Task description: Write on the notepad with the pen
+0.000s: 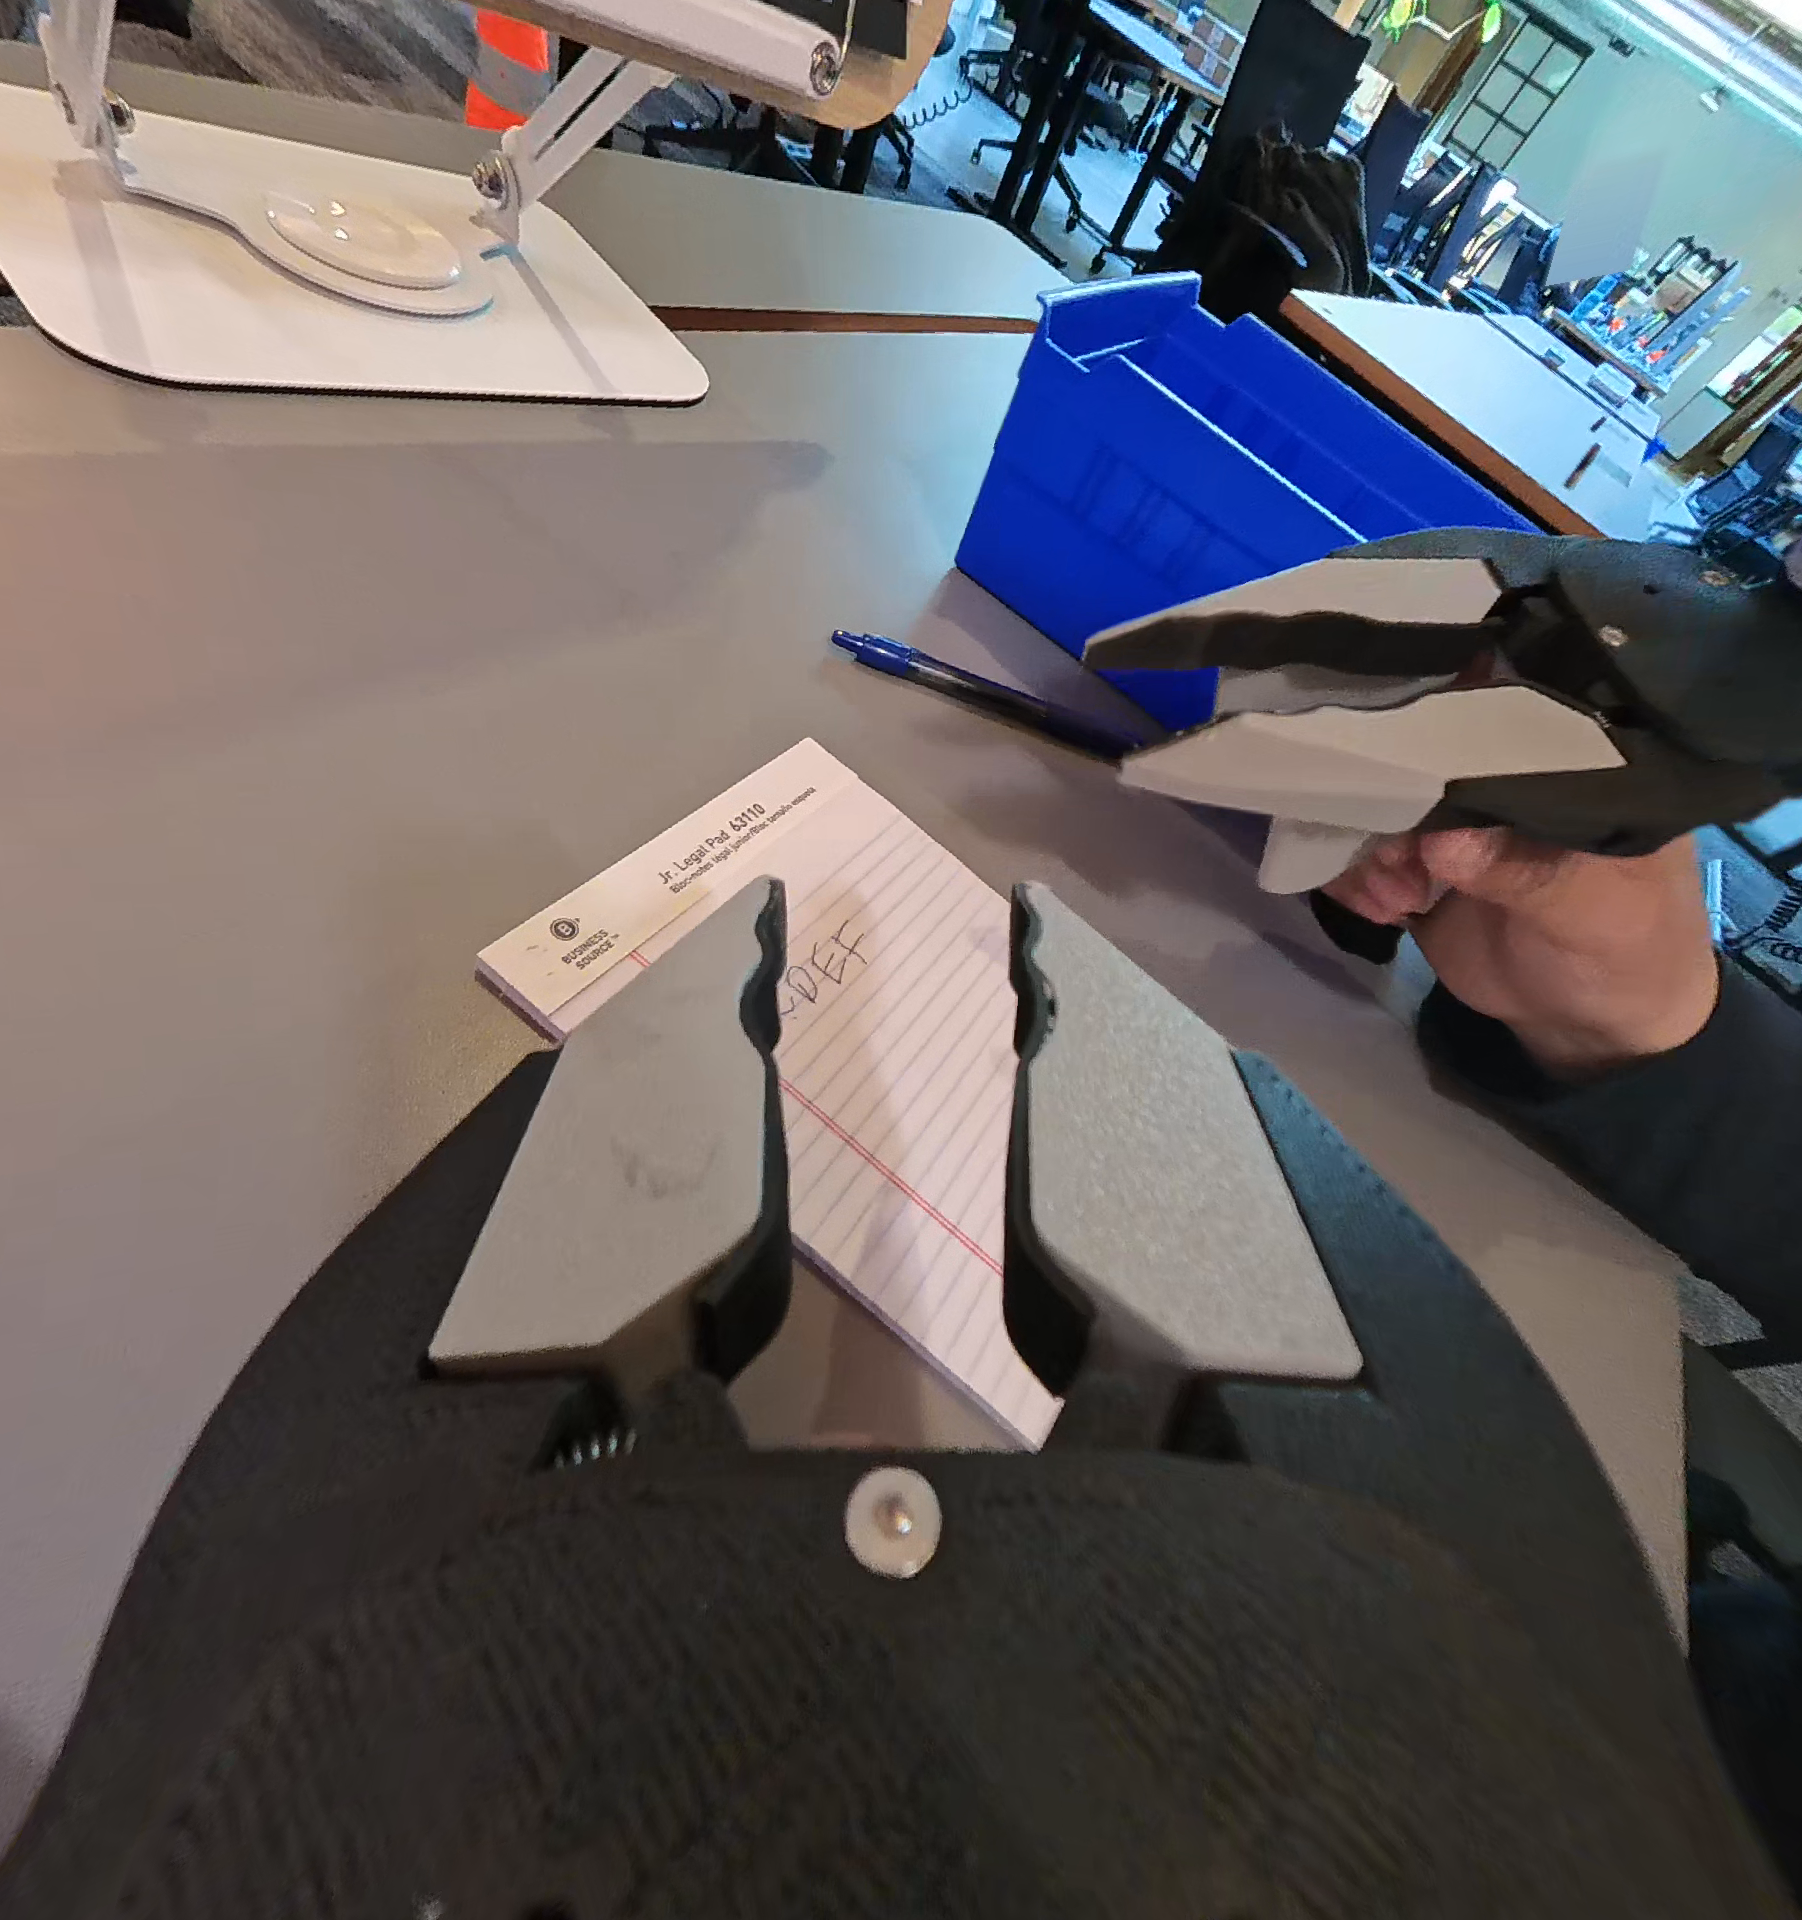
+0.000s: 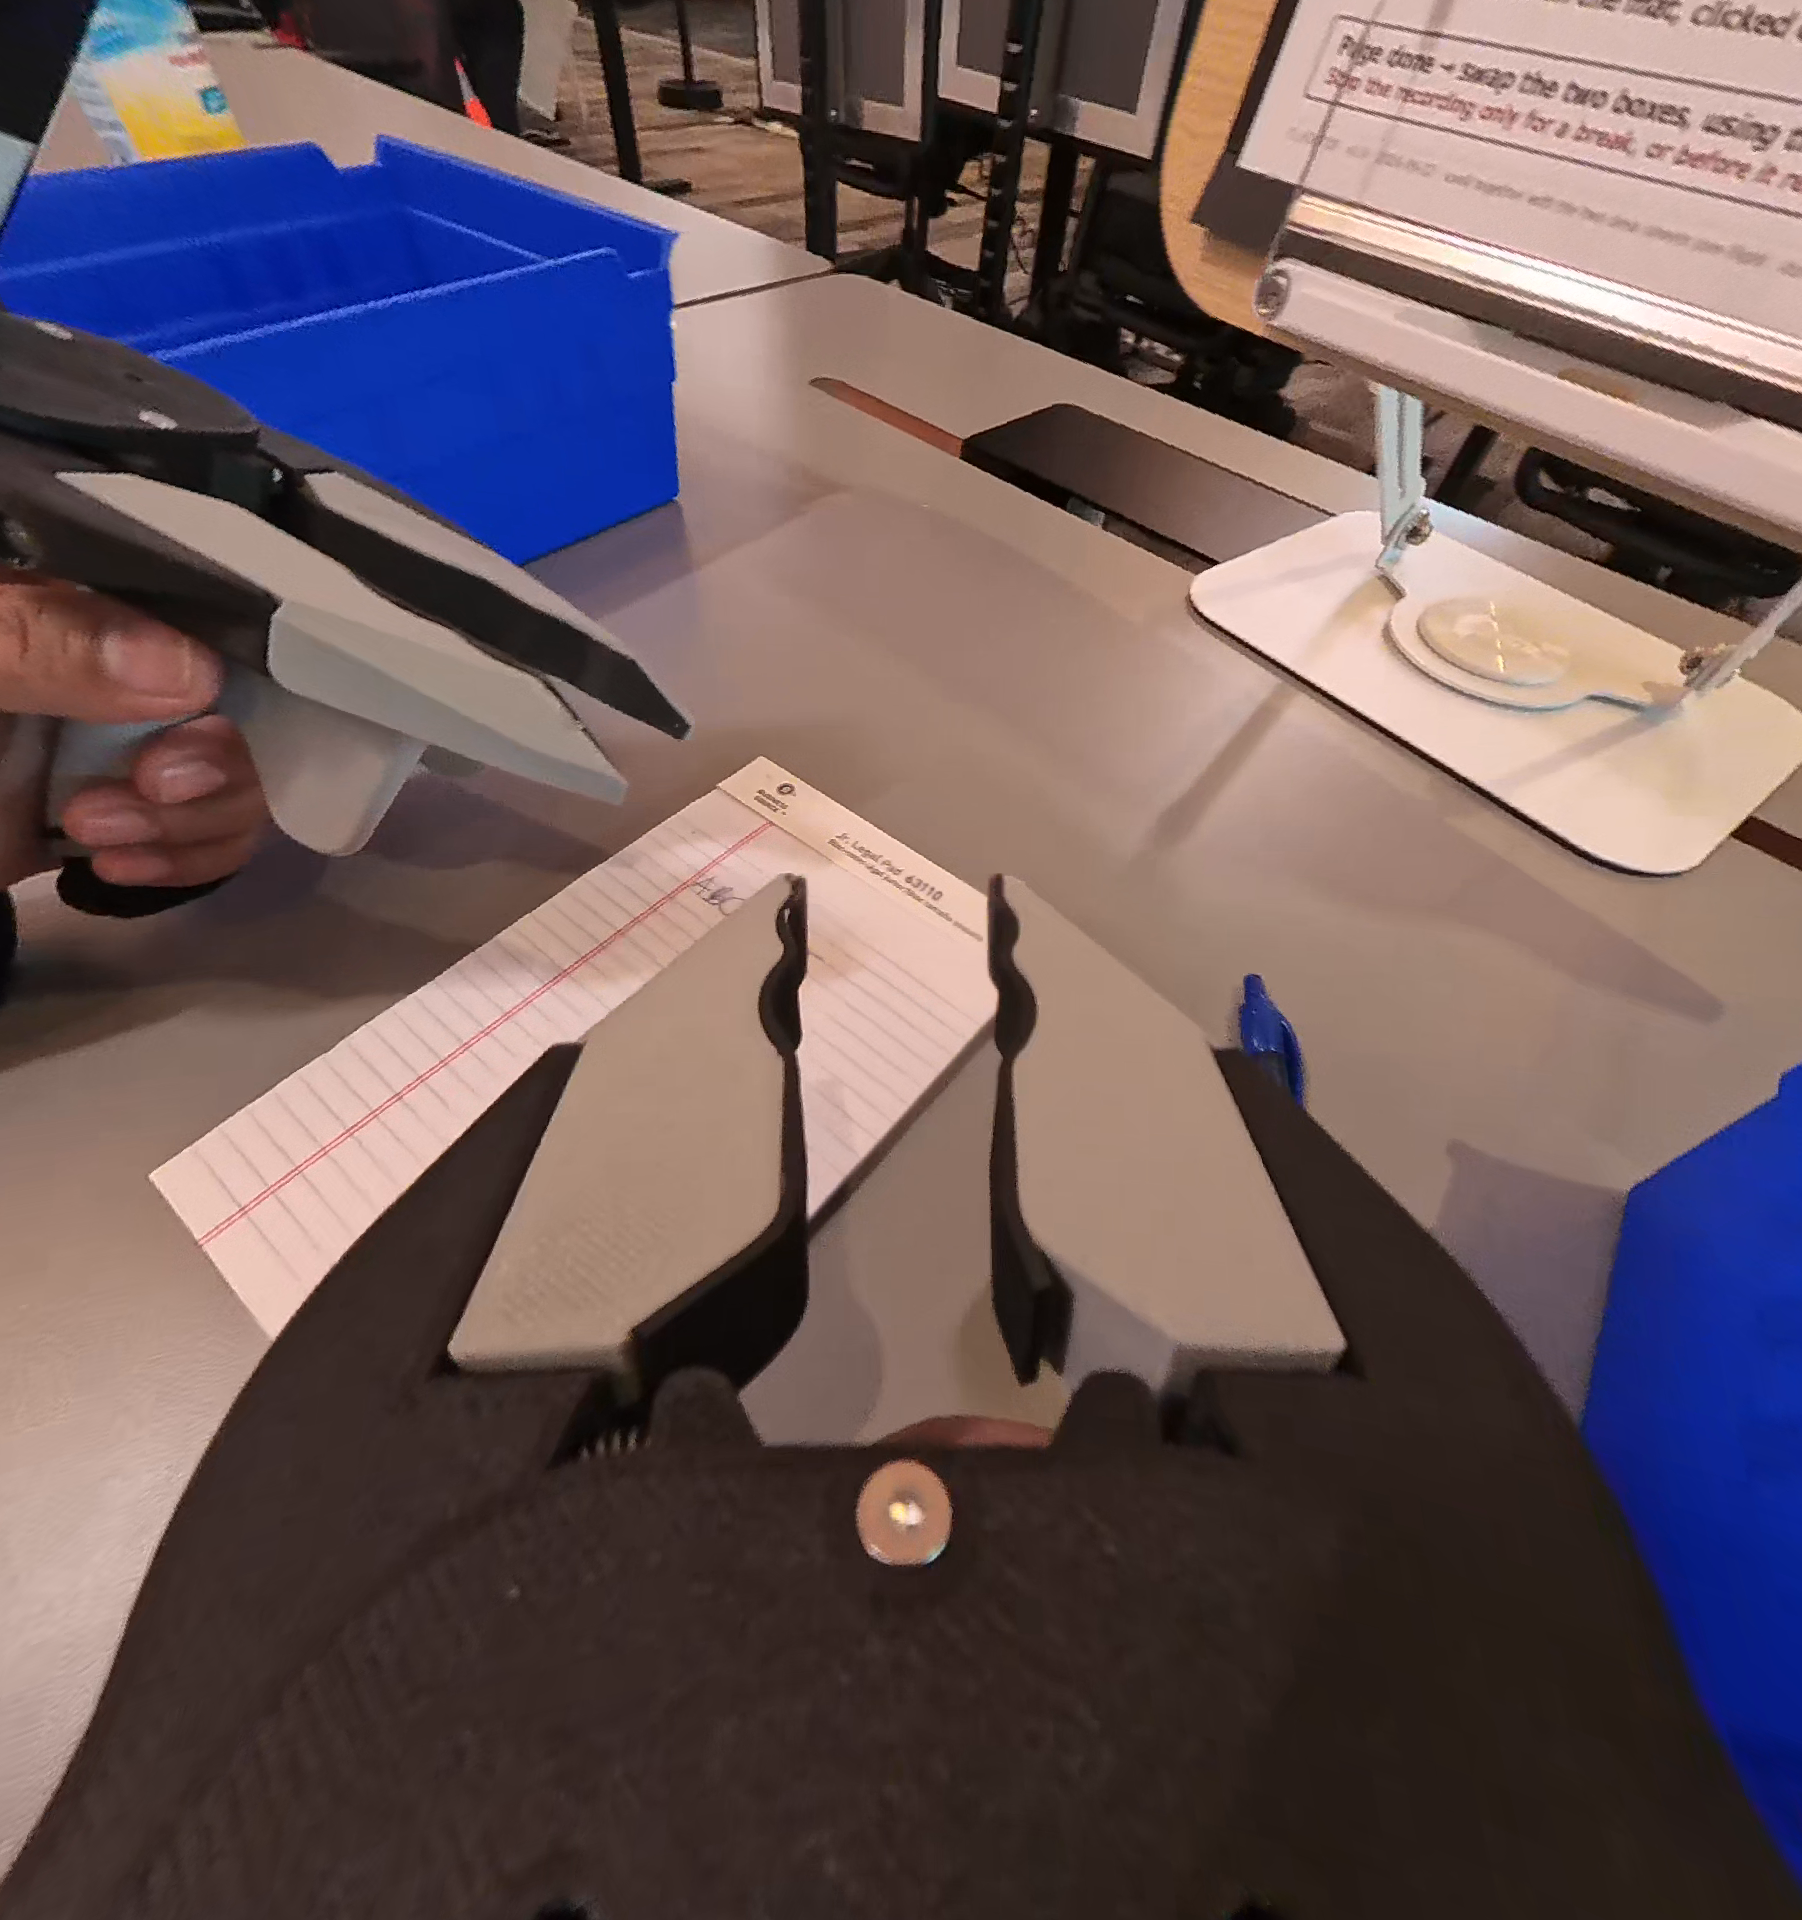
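A white lined notepad (image 1: 897, 1091) lies flat on the grey table, with some handwriting on its top line. A blue pen (image 1: 970, 691) lies on the table beyond the pad, beside a blue bin. My left gripper (image 1: 897, 904) is open and empty, hovering over the pad. My right gripper (image 1: 1110, 717) is open and empty, its tips close to the pen's near end. In the right wrist view, the right gripper (image 2: 895, 894) hangs over the pad's (image 2: 409, 1091) top edge, the pen's end (image 2: 1266, 1029) shows to its right, and the left gripper (image 2: 648, 758) is at the left.
A blue bin (image 1: 1219, 488) stands behind the pen. A second blue bin (image 2: 357, 332) stands at the far left in the right wrist view. A white stand's base (image 1: 305, 260) holding an instruction sheet sits at the back. Hands hold both grippers. My right gripper is the nearer one to the blue pen (image 1: 970, 691): about 11 centimeters, against 20 centimeters.
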`<state>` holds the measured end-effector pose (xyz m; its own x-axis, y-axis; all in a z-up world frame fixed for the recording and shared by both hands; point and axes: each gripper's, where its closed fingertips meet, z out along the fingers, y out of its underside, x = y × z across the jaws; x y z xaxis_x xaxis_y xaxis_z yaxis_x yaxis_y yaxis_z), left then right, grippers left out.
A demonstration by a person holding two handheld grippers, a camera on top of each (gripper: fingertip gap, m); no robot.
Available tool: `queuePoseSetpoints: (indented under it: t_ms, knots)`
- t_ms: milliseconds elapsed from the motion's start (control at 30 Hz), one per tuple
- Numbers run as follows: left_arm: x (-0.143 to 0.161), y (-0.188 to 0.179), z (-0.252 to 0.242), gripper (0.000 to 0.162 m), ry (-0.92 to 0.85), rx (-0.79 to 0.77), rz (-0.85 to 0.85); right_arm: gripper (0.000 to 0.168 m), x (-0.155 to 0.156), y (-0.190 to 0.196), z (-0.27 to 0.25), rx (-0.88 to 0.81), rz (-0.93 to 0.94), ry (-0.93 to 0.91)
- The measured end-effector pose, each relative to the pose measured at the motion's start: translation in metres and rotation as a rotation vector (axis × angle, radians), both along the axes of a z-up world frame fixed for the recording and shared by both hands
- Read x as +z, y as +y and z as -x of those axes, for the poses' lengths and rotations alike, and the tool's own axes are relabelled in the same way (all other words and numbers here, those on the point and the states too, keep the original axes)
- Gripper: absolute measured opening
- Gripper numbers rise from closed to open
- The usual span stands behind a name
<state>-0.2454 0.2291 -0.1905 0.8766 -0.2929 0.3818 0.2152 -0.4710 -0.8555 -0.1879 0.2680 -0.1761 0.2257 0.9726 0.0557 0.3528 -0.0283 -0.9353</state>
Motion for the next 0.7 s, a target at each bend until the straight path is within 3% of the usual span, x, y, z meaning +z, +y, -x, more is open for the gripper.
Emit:
queuePoseSetpoints:
  t_ms: [500,700]
  knots:
    - [0.002,-0.002,-0.002,0.041,0.008,-0.007,-0.007,0.032,-0.008,0.002,0.003,-0.015,0.004,-0.005]
    - [0.023,-0.011,-0.002,0.044,0.042,0.014,-0.087,0.033,-0.004,0.005,0.001,-0.033,-0.010,0.019]
